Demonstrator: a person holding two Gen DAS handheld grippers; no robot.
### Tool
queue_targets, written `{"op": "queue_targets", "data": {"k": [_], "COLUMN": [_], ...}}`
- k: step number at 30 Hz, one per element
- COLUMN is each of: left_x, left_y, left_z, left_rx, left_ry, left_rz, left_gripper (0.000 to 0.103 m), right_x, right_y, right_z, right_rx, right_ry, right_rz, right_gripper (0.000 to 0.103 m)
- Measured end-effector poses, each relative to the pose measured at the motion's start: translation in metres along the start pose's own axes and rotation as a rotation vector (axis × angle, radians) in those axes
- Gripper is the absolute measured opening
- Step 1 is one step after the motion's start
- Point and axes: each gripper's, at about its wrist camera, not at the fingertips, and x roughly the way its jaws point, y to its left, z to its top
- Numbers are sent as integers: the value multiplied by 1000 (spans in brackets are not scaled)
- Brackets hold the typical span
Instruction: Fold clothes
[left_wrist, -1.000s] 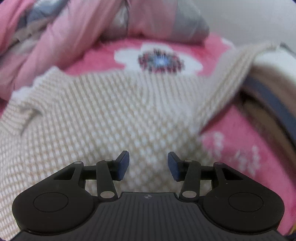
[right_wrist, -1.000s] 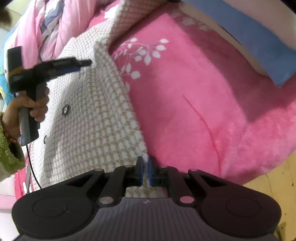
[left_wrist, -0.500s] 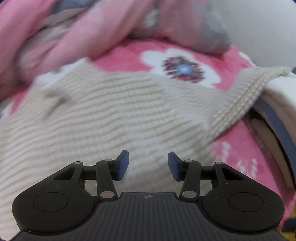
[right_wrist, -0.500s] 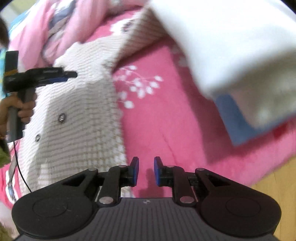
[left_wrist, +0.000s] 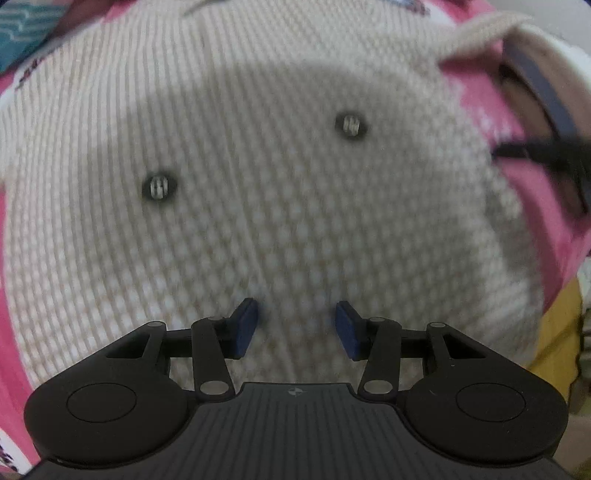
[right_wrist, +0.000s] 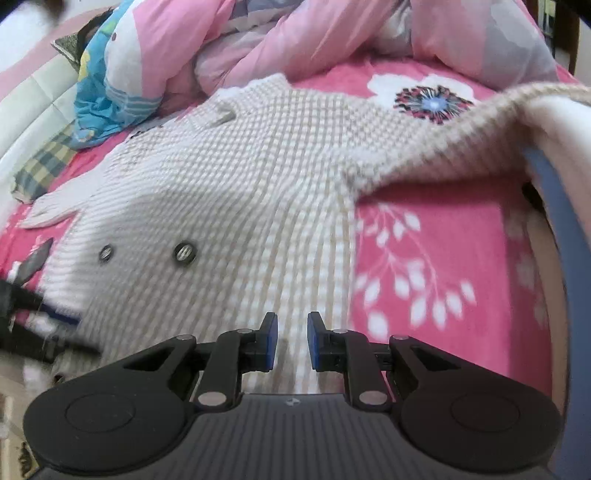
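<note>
The left gripper (left_wrist: 295, 328) points steeply down over the knit cardigan (left_wrist: 277, 177); its blue-padded jaws stand spread, with nothing between them. The right gripper (right_wrist: 291, 341) holds its jaws a narrow gap apart, also pinching nothing, above the garment's lower edge.

The cardigan (right_wrist: 236, 177) is a thick waffle-weave knit — cream checks on beige — lying flat and front side up on the pink fleece blanket (right_wrist: 436, 266). Two dark round buttons (left_wrist: 160, 185) sit on its front; in the left wrist view one lies toward 10 o'clock of the jaws and the other toward 1 o'clock. In the right wrist view the garment's long axis runs from the jaws toward 11 o'clock, collar end farthest. One sleeve (right_wrist: 443, 133) extends toward 2 o'clock and drapes onto a folded stack of cloth (right_wrist: 554, 155) with a blue band, at the frame's right edge.

The blanket is plush, printed with white leaf sprigs and a large white flower (right_wrist: 428, 96). A crumpled pink and grey quilt (right_wrist: 332, 33) lies at 12 o'clock, beyond the collar. A blue patterned pillow (right_wrist: 107, 85) sits at 10 o'clock.
</note>
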Motion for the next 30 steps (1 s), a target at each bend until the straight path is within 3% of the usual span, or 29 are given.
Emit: {"op": "queue_targets", "data": {"k": [3,5,8,12,17,19,22,26,30], "left_x": [3,-4,-17,-23,-23,-21,-23,-26,-25], "left_y": [11,18,33,65,105,114,123,129,130], "left_z": [-3,-4,-9,-9,-6,-8,-12,-18,-17], "left_rx": [-21,-25,-22,-73,-132,-147,-150,-155,-197], "left_ry": [-18,-35,-79,-99,-128,-130,-131,-137,-153], "left_rz": [-42,-55,-45,-41,-15,-17,-19,-42,-117], "left_gripper": [49,49,49,49,49,48,48,48,48], "right_x": [38,41,14,11,75,115,171,157,129], "right_y": [-8,-9,1,24,69,76,71,73,79], "right_z": [4,14,40,81,129,142,148,167,178], "right_rx": [-15,7,26,-33,-242,-279,-271,-185,-104], "right_ry": [83,118,78,12,-37,-14,60,10,-10], "right_rz": [-77,-93,-82,-30,85,114,15,-86,-15], "right_gripper": [16,16,17,17,17,17,14,15,17]}}
